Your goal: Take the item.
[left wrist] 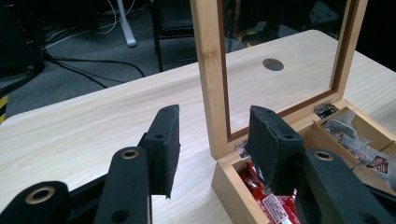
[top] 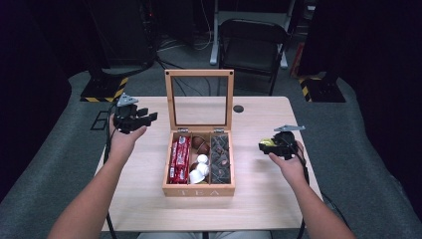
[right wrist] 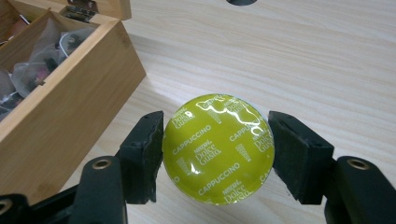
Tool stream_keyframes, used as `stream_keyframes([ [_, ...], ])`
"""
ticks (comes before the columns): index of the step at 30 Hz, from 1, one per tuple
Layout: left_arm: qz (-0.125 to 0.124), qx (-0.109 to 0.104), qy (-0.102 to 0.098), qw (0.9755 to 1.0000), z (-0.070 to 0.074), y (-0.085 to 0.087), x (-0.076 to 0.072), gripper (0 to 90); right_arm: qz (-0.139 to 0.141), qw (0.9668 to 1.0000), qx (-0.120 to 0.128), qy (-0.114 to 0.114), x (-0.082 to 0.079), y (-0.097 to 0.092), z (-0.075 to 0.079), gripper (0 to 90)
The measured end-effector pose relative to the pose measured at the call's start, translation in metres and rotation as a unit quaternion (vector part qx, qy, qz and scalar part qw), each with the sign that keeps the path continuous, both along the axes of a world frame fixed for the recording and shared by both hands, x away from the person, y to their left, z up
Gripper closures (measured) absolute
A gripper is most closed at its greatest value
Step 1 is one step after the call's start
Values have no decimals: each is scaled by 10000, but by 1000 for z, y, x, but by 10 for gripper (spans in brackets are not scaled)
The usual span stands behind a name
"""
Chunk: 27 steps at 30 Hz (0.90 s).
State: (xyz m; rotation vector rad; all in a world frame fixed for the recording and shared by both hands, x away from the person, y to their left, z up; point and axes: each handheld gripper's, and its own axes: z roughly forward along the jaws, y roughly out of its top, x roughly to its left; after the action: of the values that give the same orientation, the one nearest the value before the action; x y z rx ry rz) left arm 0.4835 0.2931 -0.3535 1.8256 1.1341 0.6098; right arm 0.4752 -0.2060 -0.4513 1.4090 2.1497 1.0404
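Note:
A wooden tea box (top: 199, 189) stands in the middle of the table with its glass lid (top: 199, 99) raised upright. Its compartments hold red packets (top: 179, 159), white and brown capsules (top: 201, 167) and dark sachets (top: 220, 159). My right gripper (top: 273, 145) hovers to the right of the box, shut on a yellow-green coffee capsule (right wrist: 217, 148) whose lid reads "Cappuccino"; the pads (right wrist: 145, 154) press both its sides. My left gripper (top: 142, 118) is held to the left of the lid, open, with nothing between its fingers (left wrist: 164, 149). In the left gripper view the lid frame (left wrist: 210, 79) stands close ahead.
A round cable hole (top: 238, 108) lies in the table behind the box on the right. A black folding chair (top: 251, 45) stands beyond the far edge. Bare light wood (top: 149, 209) runs along the near side of the table.

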Motion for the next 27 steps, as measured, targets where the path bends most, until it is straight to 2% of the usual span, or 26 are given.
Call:
stream_keyframes([
  [4,22,-8,-9,10000,0,2,-1,539,-109,9999,39,59,-1,-4,-5,375],
  [12,9,3,-3,10000,0,1,0,540,-147,9998,-96,110,-2,-12,-16,376],
  [24,22,-3,0,10000,-1,2,0,540,-311,9991,-122,263,-3,-20,-26,376],
  [26,20,-11,-5,10000,-1,2,0,540,-300,9988,-246,290,-2,-23,-29,375],
  [27,25,-18,-6,10000,-1,2,0,539,-336,9987,-227,308,-2,-23,-30,375],
])
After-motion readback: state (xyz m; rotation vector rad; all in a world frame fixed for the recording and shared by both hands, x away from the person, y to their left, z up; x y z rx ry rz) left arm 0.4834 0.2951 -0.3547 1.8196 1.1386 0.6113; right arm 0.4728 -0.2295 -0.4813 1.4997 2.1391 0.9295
